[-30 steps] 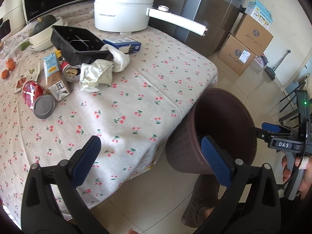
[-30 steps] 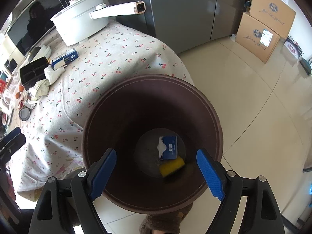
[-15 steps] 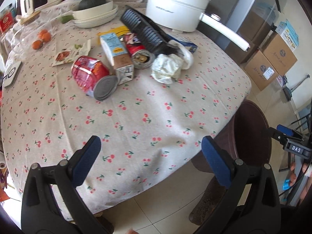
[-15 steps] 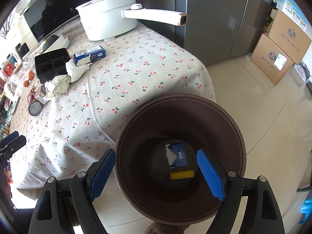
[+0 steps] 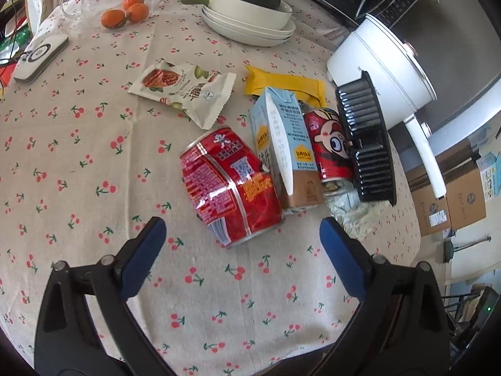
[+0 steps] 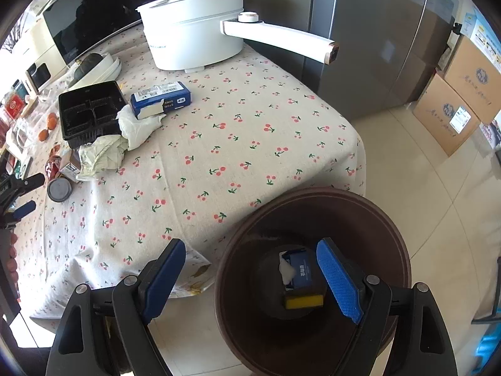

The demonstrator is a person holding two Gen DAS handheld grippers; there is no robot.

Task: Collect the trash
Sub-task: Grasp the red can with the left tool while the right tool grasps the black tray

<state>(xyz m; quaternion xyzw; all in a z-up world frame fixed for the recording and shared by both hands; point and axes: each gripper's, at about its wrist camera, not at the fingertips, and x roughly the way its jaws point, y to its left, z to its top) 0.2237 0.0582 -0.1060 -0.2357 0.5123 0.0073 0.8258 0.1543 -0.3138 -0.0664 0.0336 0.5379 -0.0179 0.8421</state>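
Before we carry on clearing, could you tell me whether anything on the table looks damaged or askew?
Yes: the large red can lies on its side, visibly dented, against the toppled milk carton. The black tray is tipped up on its edge beside them.

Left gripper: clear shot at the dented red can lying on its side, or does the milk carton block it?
Probably yes. The left gripper hangs just short of the dented red can, jaws closing but with nothing between them yet. The milk carton touches the can's far right side only, so the near end is free.

Home kitchen, fridge (image 6: 375,47), cooking pot (image 6: 194,40), cherry tablecloth (image 6: 235,144)
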